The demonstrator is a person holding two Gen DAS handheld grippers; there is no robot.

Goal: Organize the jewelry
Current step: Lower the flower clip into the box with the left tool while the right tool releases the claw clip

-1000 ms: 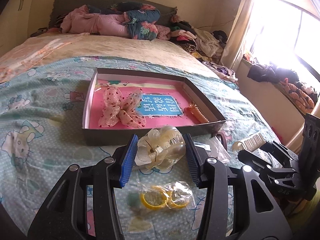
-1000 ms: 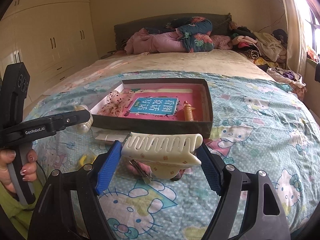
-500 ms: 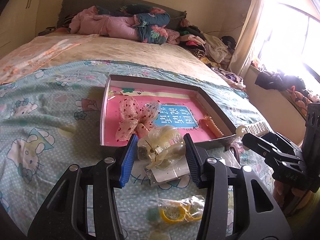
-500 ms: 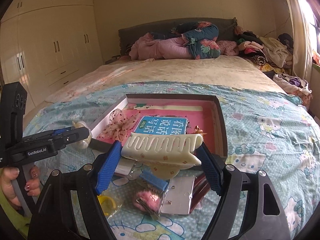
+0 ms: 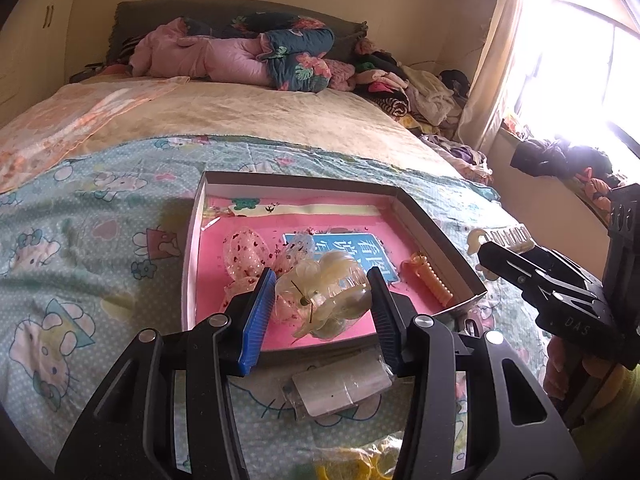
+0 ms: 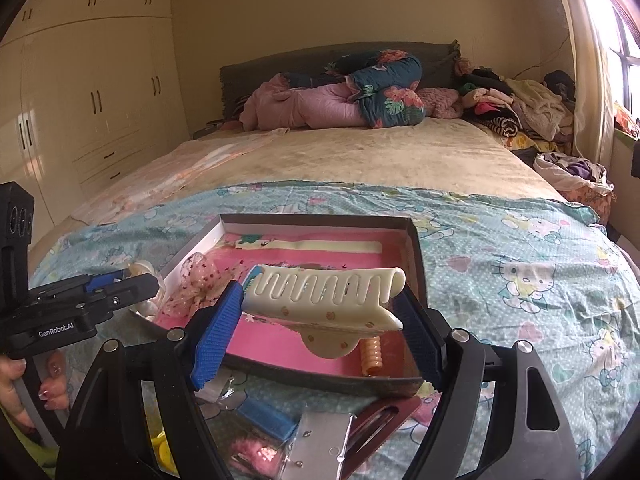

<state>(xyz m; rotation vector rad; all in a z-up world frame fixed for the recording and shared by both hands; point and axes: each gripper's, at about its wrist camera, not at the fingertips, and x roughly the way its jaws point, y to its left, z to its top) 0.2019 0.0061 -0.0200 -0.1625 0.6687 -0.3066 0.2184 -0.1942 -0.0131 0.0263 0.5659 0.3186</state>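
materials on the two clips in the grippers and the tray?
Cream claw clip in the right gripper: looks like hard matte plastic, with moulded teeth and tan dots. Clear flower clip in the left gripper: probably glossy translucent plastic or acrylic, since pink shows through. Tray: likely cardboard, with thin dull dark walls and a printed pink liner.

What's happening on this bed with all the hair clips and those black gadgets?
A person is sorting hair accessories into a shallow box with a pink floor, using a handheld gripper in each hand. The left gripper is clamped on a pale translucent flower clip, held above the box. The right gripper grips a cream claw clip over the box's near edge. A spotted pink bow and an orange clip already lie inside. More packaged pieces sit on the cartoon-cat bedsheet in front of the box.
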